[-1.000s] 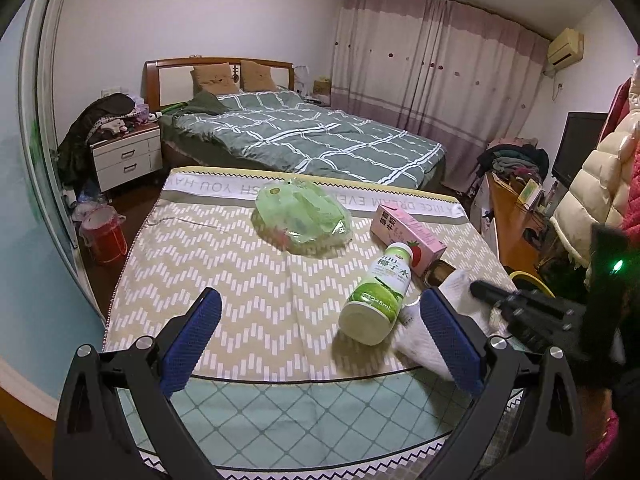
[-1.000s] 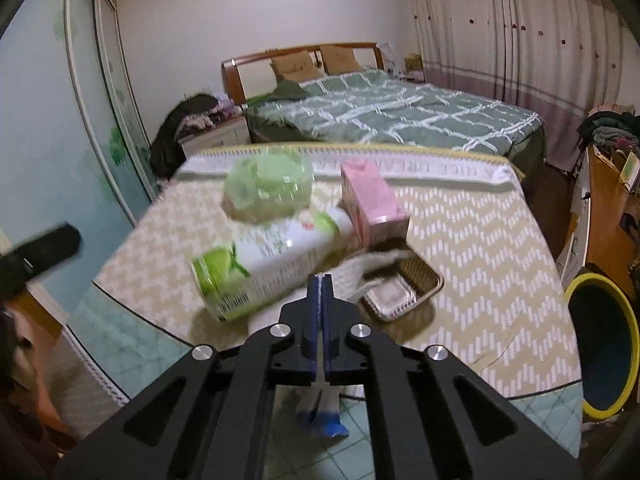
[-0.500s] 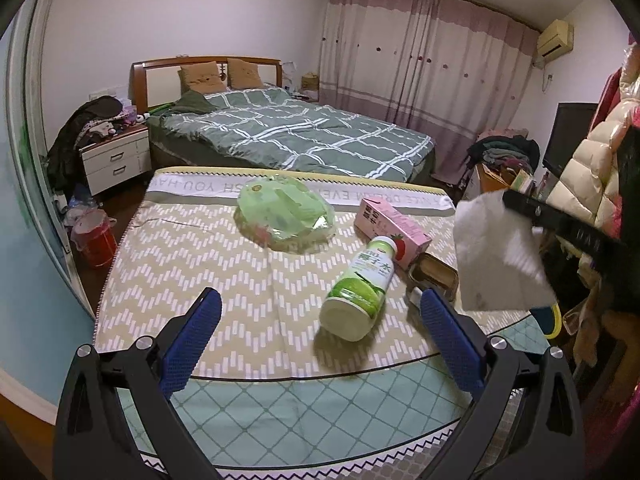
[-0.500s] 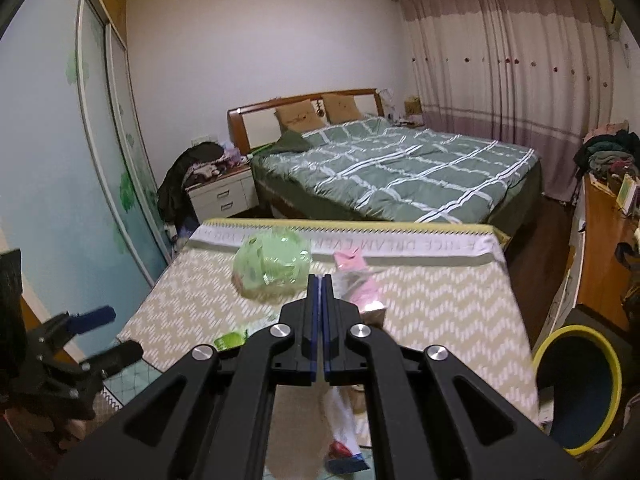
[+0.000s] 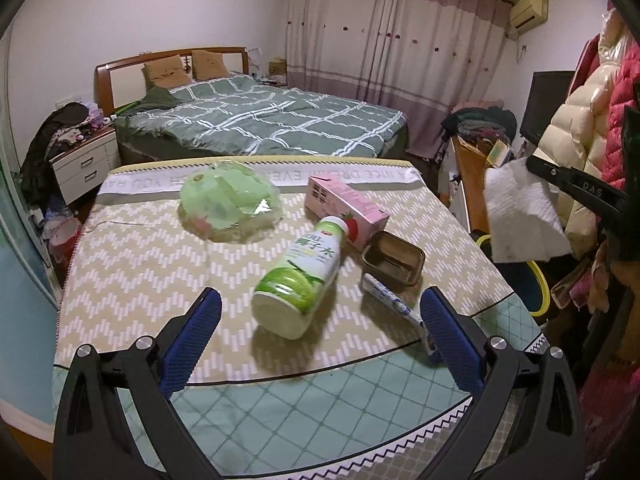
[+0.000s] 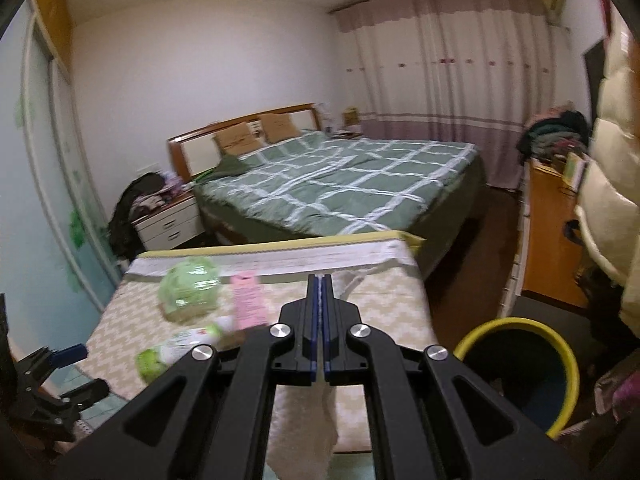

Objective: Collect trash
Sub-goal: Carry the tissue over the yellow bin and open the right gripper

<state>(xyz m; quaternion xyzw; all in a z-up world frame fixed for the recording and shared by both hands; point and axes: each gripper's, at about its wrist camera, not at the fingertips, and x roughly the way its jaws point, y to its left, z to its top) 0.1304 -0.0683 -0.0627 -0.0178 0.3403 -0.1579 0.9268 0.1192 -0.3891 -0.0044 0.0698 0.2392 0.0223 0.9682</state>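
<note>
My right gripper (image 6: 321, 279) is shut on a white paper tissue (image 6: 316, 420) that hangs below its jaws, in the air past the table's right edge. The left wrist view shows that gripper (image 5: 534, 162) at the far right with the tissue (image 5: 520, 216) dangling from it. My left gripper (image 5: 320, 340) is open over the table's near edge, nothing between its fingers. Just ahead of it lies a green-and-white bottle (image 5: 300, 276) on its side. Around it are a pink carton (image 5: 346, 208), a brown tray (image 5: 394, 260), a blue-and-white tube (image 5: 396, 306) and a green plastic bag (image 5: 228, 204).
A dark bin with a yellow rim (image 6: 480, 330) stands on the floor right of the table (image 5: 132, 264). A bed (image 5: 260, 124), a nightstand (image 5: 84, 164), a wooden desk (image 6: 552, 240) and hanging puffy jackets (image 5: 580, 120) surround the table.
The right gripper lifted the tissue off the table and carried it up and to the right, off the table's edge. The left gripper stayed open and shifted sideways along the near edge.
</note>
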